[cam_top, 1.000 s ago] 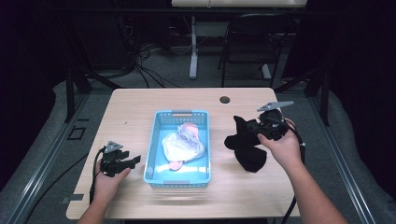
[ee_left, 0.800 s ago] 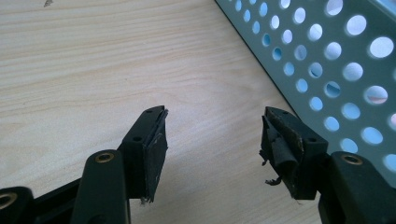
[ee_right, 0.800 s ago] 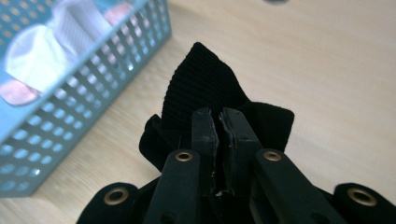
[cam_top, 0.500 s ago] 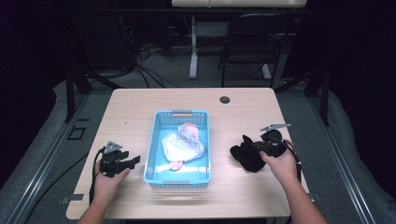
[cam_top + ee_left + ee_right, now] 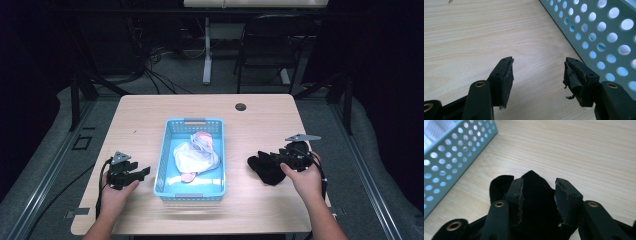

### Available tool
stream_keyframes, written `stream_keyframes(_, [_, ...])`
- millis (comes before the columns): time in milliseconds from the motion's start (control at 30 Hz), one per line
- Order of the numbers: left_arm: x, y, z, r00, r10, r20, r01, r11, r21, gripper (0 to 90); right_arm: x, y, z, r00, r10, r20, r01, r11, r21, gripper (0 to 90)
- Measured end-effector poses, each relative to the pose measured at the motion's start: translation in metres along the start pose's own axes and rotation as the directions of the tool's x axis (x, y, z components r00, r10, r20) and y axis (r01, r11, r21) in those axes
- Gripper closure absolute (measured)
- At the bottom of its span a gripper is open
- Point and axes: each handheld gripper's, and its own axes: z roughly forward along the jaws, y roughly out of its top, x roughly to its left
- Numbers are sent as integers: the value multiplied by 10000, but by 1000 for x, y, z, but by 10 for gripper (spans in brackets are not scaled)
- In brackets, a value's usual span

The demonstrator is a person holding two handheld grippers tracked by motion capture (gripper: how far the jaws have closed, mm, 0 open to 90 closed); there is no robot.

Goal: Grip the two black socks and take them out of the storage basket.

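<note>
Lying between just-opened jaws of right gripper (image 5: 537,197), black cloth (image 5: 534,195) sits released on table (image 5: 150,115), right of basket (image 5: 165,150); left gripper (image 5: 537,80) open, empty, far side.

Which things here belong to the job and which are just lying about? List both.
Job: black sock between the right gripper's just-opened jaws; blue basket; light clothes in it.
Lying about: left gripper, open on the table; chair behind.
</note>
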Motion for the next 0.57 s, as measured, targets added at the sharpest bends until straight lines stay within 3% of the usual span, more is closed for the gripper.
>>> stream_keyframes(233, [1,0,-1,10000,4,-16,-4,10000,-71,407,20,-15,-16,9996,-159,-235,133,9939,-1094,494])
stream_keyframes(400, [1,0,-1,10000,3,-15,-3,10000,-64,407,33,-34,-18,9990,-431,-137,406,9883,-1469,448])
stream_keyframes(467, [1,0,-1,10000,-11,-16,11,10000,-52,407,36,-41,-18,9992,-405,9,400,9855,-1649,414])
stream_keyframes(567, [1,0,0,10000,-56,-44,55,9999,-85,407,36,-50,-18,9993,-351,-134,322,9839,-1758,374])
